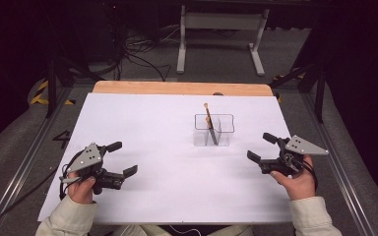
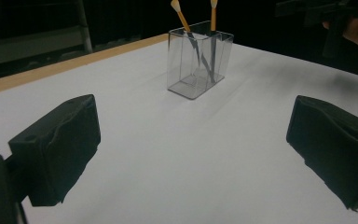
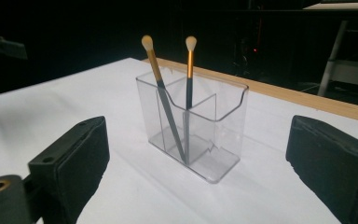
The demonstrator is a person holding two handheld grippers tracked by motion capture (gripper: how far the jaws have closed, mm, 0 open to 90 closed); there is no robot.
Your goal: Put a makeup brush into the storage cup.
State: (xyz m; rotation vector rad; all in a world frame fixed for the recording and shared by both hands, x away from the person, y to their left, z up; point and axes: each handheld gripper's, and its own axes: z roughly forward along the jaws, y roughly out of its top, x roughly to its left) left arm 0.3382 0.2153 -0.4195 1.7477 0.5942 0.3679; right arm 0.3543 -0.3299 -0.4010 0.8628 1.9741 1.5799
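A clear plastic holder [image 1: 226,118] with divided compartments stands on the white sheet, right of the middle. Two brushes with orange and dark handles lean in it, tufts up [image 1: 208,120]. My left gripper [image 1: 125,157] rests low at the near left, open and holding nothing, well away from the holder [image 2: 182,70]. My right gripper [image 1: 258,146] is at the near right, jaws wide and bare, aimed at the holder [image 3: 223,116] from a short distance. One brush [image 3: 153,60] slants, the other brush [image 3: 189,58] stands straighter. Both brush tips [image 2: 182,18] rise above the rim.
The white sheet [image 1: 167,182] covers most of the tabletop, with a wooden strip [image 1: 182,88] along the far edge. Beyond the table stand a white metal frame [image 1: 221,22] and loose cables [image 1: 142,54] on the dark floor.
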